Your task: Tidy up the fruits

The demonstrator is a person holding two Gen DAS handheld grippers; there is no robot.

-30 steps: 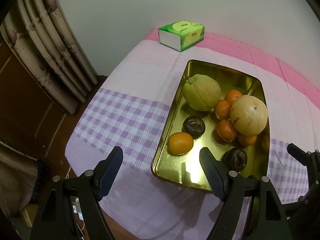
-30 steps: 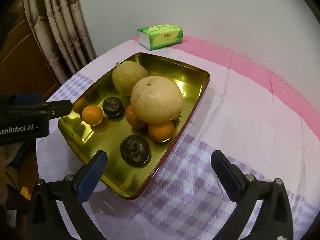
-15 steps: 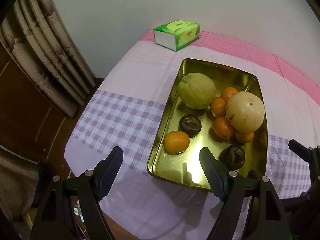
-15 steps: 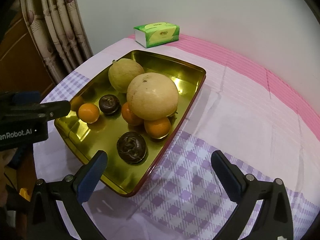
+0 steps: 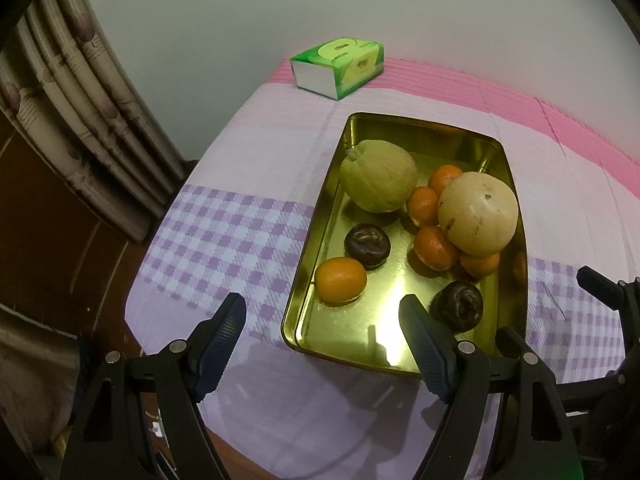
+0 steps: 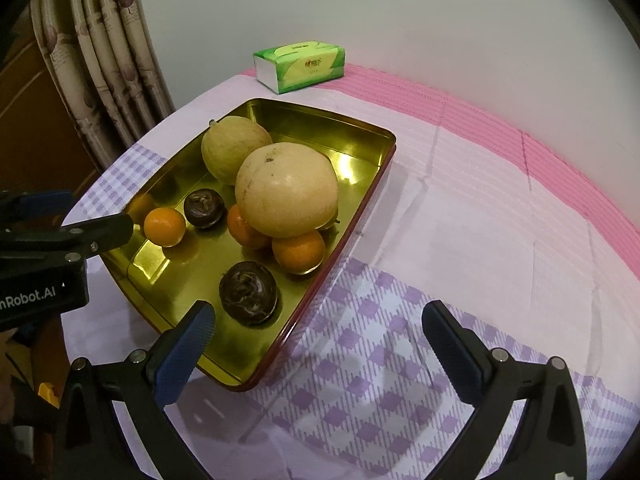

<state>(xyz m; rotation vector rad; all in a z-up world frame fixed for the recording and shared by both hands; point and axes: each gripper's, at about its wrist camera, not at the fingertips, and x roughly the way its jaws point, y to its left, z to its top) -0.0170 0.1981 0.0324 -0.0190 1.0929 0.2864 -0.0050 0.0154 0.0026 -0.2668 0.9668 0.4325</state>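
A gold metal tray [image 5: 316, 240] [image 6: 360, 216] on the table holds two pale melons [image 5: 378, 176] [image 6: 286, 190], several oranges [image 5: 340, 280] [image 6: 165, 226] and two dark round fruits [image 5: 367, 246] [image 6: 248, 293]. My left gripper [image 5: 322, 334] is open and empty, hovering above the tray's near left corner. My right gripper [image 6: 318, 342] is open and empty, above the tray's near right edge and the checked cloth. The left gripper's fingers [image 6: 96, 232] show at the left of the right wrist view.
A green tissue box [image 5: 338, 67] [image 6: 300, 66] stands at the far end of the table by the wall. A pink and purple checked cloth [image 6: 460, 220] covers the table. Curtains [image 5: 80, 120] hang at the left, past the table's edge.
Both grippers have pulled back and up a little from the tray, so it sits farther off in both views. Both stay open. The fruit has not moved.
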